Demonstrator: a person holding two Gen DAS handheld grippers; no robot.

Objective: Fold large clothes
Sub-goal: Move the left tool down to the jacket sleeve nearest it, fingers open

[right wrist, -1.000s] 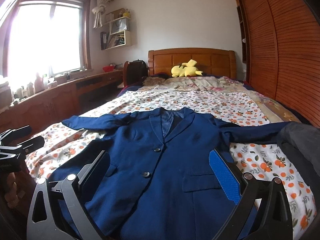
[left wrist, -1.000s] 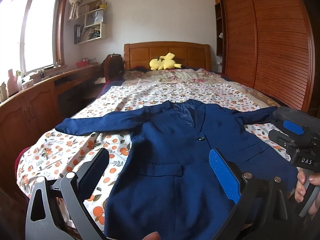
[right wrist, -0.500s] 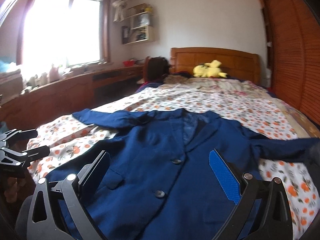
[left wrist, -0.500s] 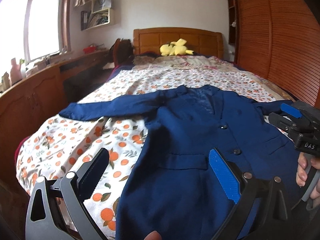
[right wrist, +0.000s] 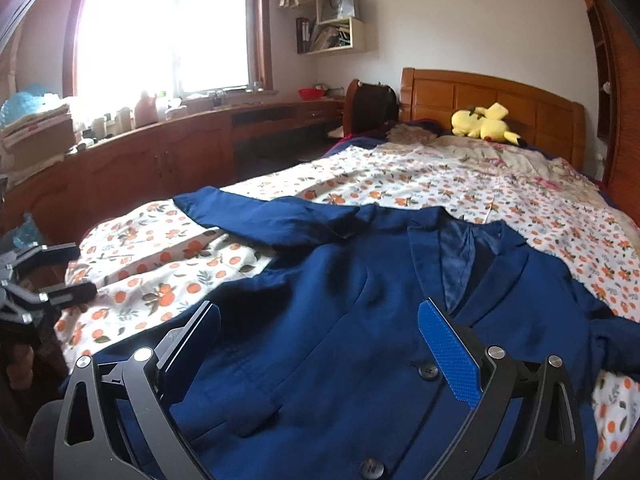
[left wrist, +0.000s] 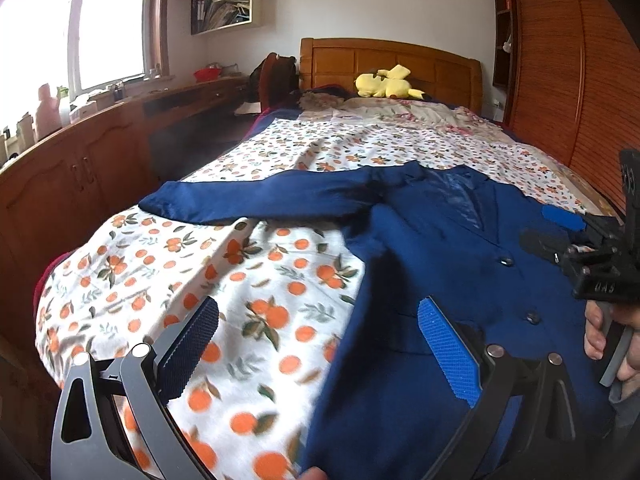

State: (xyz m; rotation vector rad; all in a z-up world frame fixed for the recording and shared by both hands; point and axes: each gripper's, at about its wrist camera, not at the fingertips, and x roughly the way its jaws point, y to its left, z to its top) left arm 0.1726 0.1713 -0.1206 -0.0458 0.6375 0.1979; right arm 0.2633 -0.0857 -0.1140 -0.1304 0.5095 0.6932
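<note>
A navy blue suit jacket (left wrist: 448, 264) lies face up and buttoned on the bed, collar toward the headboard, its left sleeve (left wrist: 256, 200) stretched out sideways. It also shows in the right wrist view (right wrist: 340, 320). My left gripper (left wrist: 318, 340) is open and empty, low over the jacket's left hem edge and the sheet. My right gripper (right wrist: 320, 344) is open and empty, low over the jacket's front near its buttons; it also shows in the left wrist view (left wrist: 560, 236). The left gripper shows at the left edge of the right wrist view (right wrist: 52, 272).
The bed has an orange-print sheet (left wrist: 200, 280) and a wooden headboard (left wrist: 388, 64) with a yellow plush toy (left wrist: 386, 84). A wooden counter with cabinets (left wrist: 80, 160) runs along the left under the window. A slatted wooden wardrobe (left wrist: 568, 80) stands on the right.
Both grippers have moved left and closer to the bed; the views have swung leftward. The jacket lies as before. Both grippers stay open.
</note>
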